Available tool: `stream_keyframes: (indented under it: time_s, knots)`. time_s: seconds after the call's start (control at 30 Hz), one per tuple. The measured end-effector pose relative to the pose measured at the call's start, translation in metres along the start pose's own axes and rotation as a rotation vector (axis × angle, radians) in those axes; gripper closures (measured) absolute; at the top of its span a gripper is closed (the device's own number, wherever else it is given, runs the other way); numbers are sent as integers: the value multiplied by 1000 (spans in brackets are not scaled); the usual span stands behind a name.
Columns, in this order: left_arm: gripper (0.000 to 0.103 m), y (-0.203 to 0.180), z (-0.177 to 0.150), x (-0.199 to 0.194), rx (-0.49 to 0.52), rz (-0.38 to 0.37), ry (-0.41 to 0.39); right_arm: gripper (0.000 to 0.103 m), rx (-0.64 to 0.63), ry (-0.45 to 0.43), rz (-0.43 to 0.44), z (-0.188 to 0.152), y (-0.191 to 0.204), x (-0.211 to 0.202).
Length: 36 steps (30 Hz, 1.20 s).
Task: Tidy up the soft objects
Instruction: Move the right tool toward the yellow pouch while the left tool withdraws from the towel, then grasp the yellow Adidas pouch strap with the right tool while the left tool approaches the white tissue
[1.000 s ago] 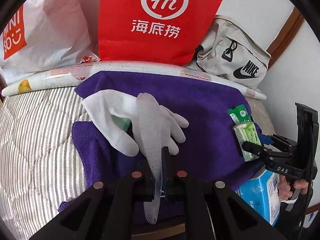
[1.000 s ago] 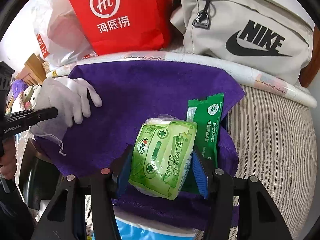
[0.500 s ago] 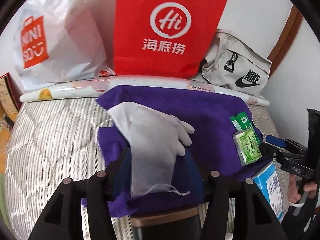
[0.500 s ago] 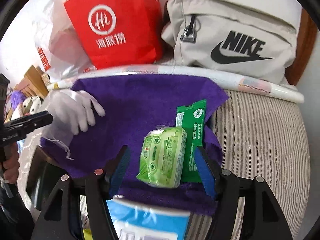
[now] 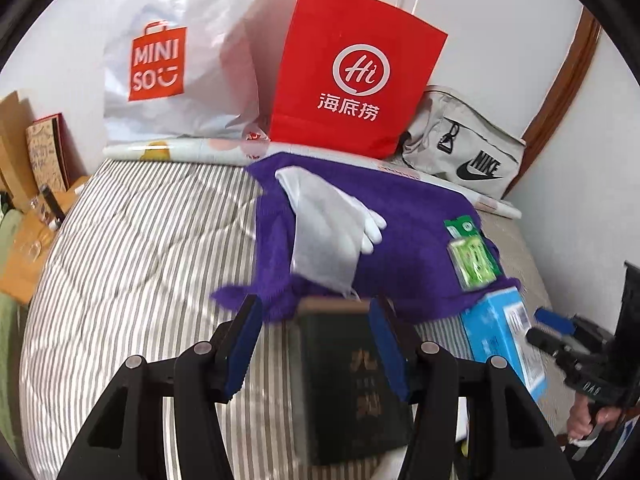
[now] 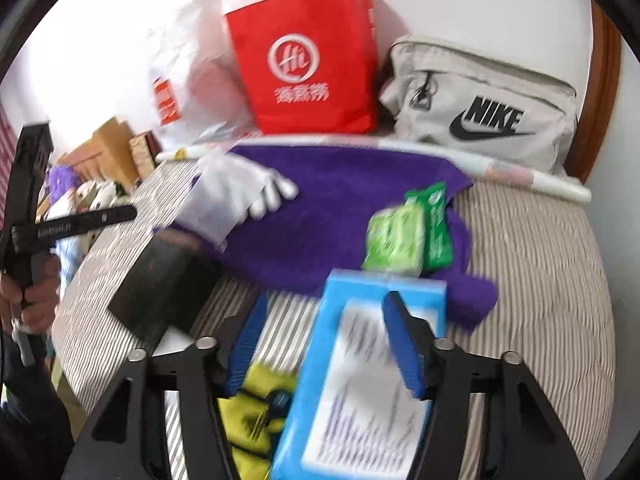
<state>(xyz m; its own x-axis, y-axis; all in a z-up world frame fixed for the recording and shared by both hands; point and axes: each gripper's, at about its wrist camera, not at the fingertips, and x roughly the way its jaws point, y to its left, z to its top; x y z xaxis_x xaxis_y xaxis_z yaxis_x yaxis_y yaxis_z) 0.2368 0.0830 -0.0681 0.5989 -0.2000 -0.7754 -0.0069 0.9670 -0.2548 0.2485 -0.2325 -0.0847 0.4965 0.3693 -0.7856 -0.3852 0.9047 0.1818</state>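
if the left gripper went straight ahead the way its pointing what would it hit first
Probably the dark rectangular book, which already lies between the open left gripper's blue pads. Beyond it come the purple fleece towel and the white cloth glove, though depth is hard to judge in this view.

A bedroom in someone's home: a bed with a striped quilted mattress (image 5: 132,248) runs up to a white wall, with a Miniso plastic bag (image 5: 176,64), a red paper shopping bag (image 5: 352,76) and a beige Nike pouch (image 5: 468,152) lined along it, and cardboard boxes (image 5: 16,152) beside the bed.
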Motion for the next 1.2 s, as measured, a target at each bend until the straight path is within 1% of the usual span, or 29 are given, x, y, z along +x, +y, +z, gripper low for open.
stream_keyframes:
  time_s: [0.03, 0.2, 0.33, 0.4, 0.53, 0.63, 0.7, 0.8, 0.97, 1.0, 1.03, 1.07, 1.13, 1.2]
  knots:
    - [50, 0, -4, -3, 0, -3, 1, 53, 1, 7, 6, -6, 4, -2]
    - [50, 2, -31, -22, -1, -23, -3, 56, -16, 29, 35, -38, 25, -16]
    - [50, 2, -48, -28, -7, -35, 6, 73, -23, 53, 50, -54, 32, -22]
    - [50, 3, -56, -29, -18, -47, 14, 74, -21, 63, 50, -63, 34, -24]
    - [50, 1, -73, -24, -19, -53, 43, 74, -26, 81, 84, -74, 38, -25]
    - [50, 0, -84, -21, -24, -68, 69, 74, -25, 91, 80, -81, 43, -22]
    - [50, -1, -90, -20, -23, -68, 78, 74, -26, 91, 101, -84, 47, -20]
    - [50, -2, -96, -19, -22, -70, 88, 71, -48, 100, 104, -87, 57, -13]
    - [50, -3, -104, -15, -18, -73, 104, 70, -106, 126, 39, -93, 73, 4]
    - [50, -3, -106, -14, -14, -74, 107, 68, -127, 130, 13, -94, 76, 8]
    - [50, -3, -107, -13, -12, -74, 111, 65, -141, 130, -3, -95, 78, 10]
    - [50, -3, -108, -12, -10, -74, 114, 64, -157, 127, -27, -97, 81, 11]
    - [50, -2, -109, -10, -15, -74, 119, 58, -186, 124, -65, -99, 84, 14]
    - [50, -1, -111, -8, -21, -76, 125, 58, -210, 127, -92, -101, 87, 17]
